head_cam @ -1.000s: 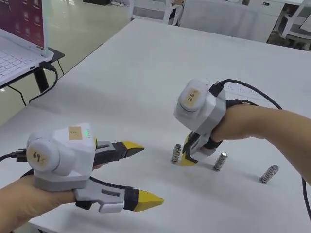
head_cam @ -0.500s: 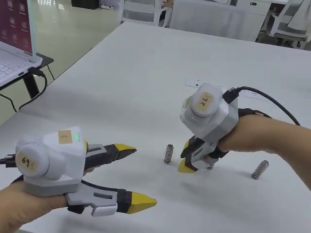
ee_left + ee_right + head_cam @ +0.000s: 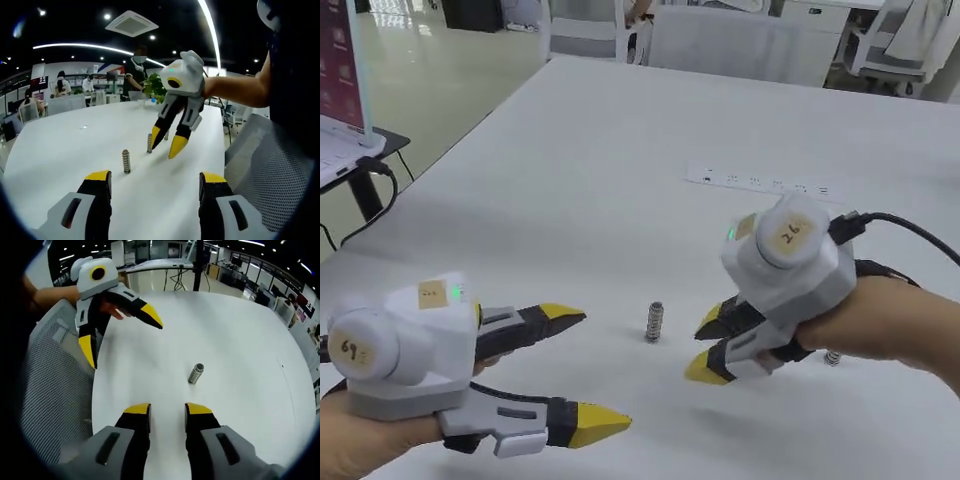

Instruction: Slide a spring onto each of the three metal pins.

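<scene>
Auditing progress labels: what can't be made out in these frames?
1. Head view: the rightmost spring is mostly hidden behind the hand holding the right gripper.
2. Left gripper view: the farthest spring is tiny, seen between the right gripper's jaws.
3. All views: coils hide whether a pin sits inside the nearest spring.

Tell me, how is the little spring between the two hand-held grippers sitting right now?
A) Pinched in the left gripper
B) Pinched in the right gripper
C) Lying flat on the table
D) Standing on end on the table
D: the spring stands on end on the white table, apart from the left gripper and the right gripper, whose jaws both hold nothing.
</scene>
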`<state>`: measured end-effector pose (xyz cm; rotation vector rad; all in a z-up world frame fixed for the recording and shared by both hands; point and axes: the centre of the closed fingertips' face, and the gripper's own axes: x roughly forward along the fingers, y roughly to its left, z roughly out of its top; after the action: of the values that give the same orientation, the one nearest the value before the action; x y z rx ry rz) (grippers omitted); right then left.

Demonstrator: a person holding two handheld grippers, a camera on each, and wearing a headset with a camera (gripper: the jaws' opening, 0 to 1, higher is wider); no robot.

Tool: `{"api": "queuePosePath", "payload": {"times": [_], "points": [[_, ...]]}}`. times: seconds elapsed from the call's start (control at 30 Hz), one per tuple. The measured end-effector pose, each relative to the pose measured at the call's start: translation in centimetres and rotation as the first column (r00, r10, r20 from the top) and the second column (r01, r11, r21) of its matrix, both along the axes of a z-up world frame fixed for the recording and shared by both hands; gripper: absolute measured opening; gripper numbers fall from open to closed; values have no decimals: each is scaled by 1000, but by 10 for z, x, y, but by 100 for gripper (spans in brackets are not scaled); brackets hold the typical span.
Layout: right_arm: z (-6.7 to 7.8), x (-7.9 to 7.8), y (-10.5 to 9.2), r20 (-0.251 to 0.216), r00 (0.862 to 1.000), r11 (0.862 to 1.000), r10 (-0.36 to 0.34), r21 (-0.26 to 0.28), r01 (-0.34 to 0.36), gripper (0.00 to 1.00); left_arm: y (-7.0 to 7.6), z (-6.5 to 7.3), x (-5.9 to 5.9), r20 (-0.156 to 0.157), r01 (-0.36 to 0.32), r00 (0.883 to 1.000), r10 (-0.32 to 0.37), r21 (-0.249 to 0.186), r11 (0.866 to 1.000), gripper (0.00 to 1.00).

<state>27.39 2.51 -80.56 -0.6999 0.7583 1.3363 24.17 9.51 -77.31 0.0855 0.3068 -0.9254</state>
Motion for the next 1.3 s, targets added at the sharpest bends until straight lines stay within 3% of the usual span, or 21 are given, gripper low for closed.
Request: {"api": "queuePosePath", "payload": {"times": [0.4, 0.53, 0.87, 1.03, 1.3], "points": [[6, -18, -16, -15, 998, 995, -64, 78, 65, 28, 1, 2, -2, -4, 3, 1000, -3, -4, 1000, 68], [6, -16, -23, -15, 995, 989, -103, 105, 104, 29, 2, 2, -2, -7, -2, 1000, 2, -6, 1000, 68], [17, -15, -47, -32, 978, 954, -208, 216, 210, 33, 3, 2, -2, -13, -11, 1000, 11, -16, 1000, 70], [20, -17, -58, -39, 971, 939, -238, 247, 240, 36, 2, 2, -1, -15, -8, 1000, 7, -17, 1000, 70], [16, -16, -94, -62, 941, 900, -332, 278, 336, 37, 2, 1, -1, -21, -13, 1000, 12, -15, 1000, 71]]}}
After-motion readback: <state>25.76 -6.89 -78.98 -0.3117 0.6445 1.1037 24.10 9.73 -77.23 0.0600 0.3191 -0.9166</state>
